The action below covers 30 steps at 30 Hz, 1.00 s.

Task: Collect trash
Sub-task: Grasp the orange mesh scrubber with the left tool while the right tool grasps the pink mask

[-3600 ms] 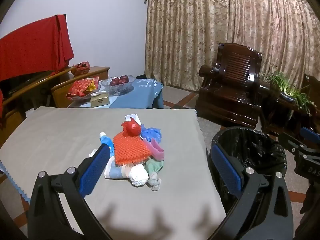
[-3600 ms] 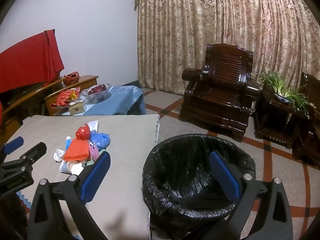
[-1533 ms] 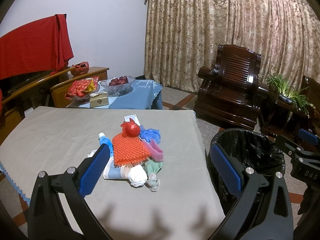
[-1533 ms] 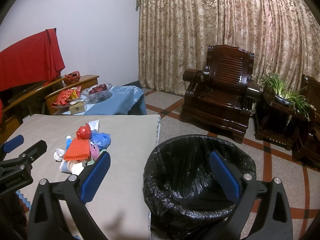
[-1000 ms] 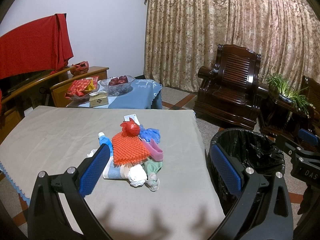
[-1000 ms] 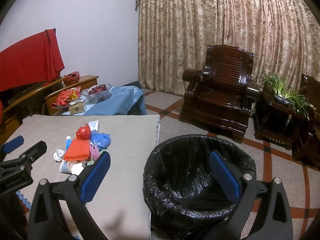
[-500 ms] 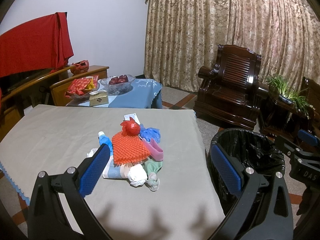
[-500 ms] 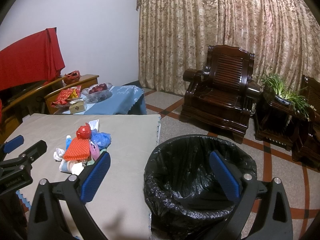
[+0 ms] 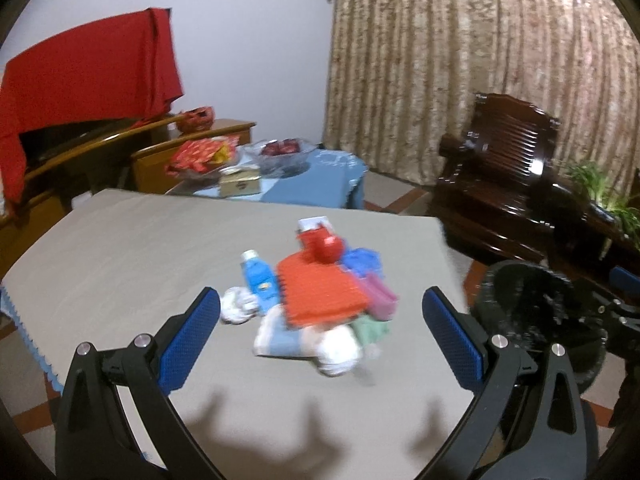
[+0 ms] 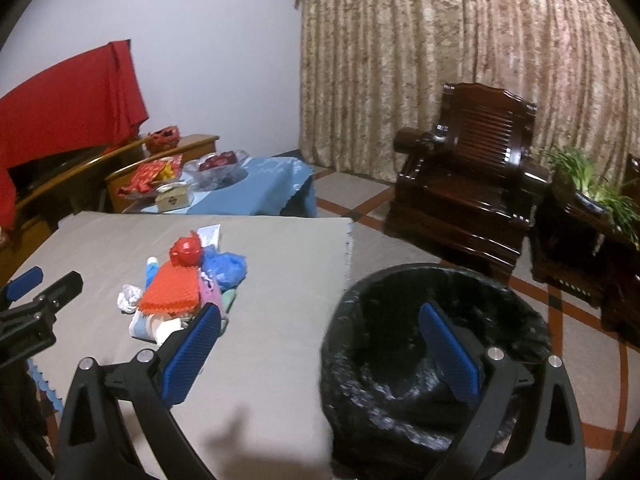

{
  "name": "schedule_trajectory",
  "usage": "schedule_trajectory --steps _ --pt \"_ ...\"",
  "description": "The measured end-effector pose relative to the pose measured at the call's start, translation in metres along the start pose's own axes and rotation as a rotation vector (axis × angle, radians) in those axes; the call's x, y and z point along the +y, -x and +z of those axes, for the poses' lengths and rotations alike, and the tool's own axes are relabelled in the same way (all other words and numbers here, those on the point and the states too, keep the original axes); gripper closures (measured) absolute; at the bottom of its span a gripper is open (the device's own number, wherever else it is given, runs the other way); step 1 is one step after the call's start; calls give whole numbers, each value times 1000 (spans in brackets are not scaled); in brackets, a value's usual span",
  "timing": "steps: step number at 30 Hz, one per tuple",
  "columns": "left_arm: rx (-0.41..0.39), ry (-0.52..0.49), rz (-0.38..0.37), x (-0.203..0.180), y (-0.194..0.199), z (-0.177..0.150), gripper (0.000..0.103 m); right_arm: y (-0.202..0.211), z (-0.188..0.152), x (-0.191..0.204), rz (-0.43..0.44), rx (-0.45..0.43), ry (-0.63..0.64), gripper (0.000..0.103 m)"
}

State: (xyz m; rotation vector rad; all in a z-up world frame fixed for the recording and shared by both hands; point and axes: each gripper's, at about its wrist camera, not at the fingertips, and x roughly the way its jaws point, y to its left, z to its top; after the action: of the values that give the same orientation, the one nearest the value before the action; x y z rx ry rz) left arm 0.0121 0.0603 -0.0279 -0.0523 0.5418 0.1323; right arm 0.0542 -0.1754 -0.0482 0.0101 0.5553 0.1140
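Facing the heap: both claws are pointing across the table (image 9: 120, 248), nothing gripped yet.
Left claw (image 9: 320, 332): its jaws are standing wide and empty, hovering over the near edge of the table and framing the trash pile (image 9: 316, 292), probably because this is the hand lining up for the first pick.
White wad (image 9: 236, 306): it is lying at the left fringe of the pile, just beside the blue bottle (image 9: 258, 276); loose and apart enough to be taken alone.
Red mesh pad (image 9: 320, 288): it is resting on top, so it is likely pinning the soft pieces beneath.
Trash pile, place: it is sitting mid-table, nearer the right edge than the left, close to where the bin stands.
Right claw (image 10: 320, 348): its jaws are also gaping wide and empty, hanging over the right edge of the table.
Bin (image 10: 432, 344): lined in black and standing on the floor against the table's right edge, it is waiting open-mouthed, presumably so a drop needs only a short carry.
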Motion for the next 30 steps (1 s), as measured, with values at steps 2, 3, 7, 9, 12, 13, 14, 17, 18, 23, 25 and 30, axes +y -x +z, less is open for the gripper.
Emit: schedule_trajectory --steps 2,3,7,9,12,13,14,17,18,23,25,30 --pt "5 8 34 13 -9 -3 5 -13 -2 10 20 1 7 6" --pt "11 9 50 18 -14 -5 5 -21 -3 15 27 2 11 6" --pt "25 14 84 34 -30 -10 5 -52 -8 36 64 27 30 10" --pt "32 13 93 47 -41 -12 5 -69 -13 46 75 51 45 13" --pt "56 14 99 53 -57 -17 5 -96 -18 57 88 92 58 16" --pt "63 16 97 55 -63 -18 5 -102 -18 58 93 98 57 16" --pt "66 16 96 56 -67 -19 5 -112 -17 62 100 105 57 17" --pt "78 16 90 61 -84 -19 5 -132 -17 71 113 124 74 20" --pt "80 18 90 64 -91 -19 5 -139 -17 75 122 132 82 21" --pt "99 22 87 70 -111 -17 5 -165 -24 95 171 179 118 29" --pt "104 22 84 69 -116 -17 5 -177 -27 102 176 197 137 33" --pt "124 26 56 66 -129 -15 8 -200 -32 108 227 251 143 58"
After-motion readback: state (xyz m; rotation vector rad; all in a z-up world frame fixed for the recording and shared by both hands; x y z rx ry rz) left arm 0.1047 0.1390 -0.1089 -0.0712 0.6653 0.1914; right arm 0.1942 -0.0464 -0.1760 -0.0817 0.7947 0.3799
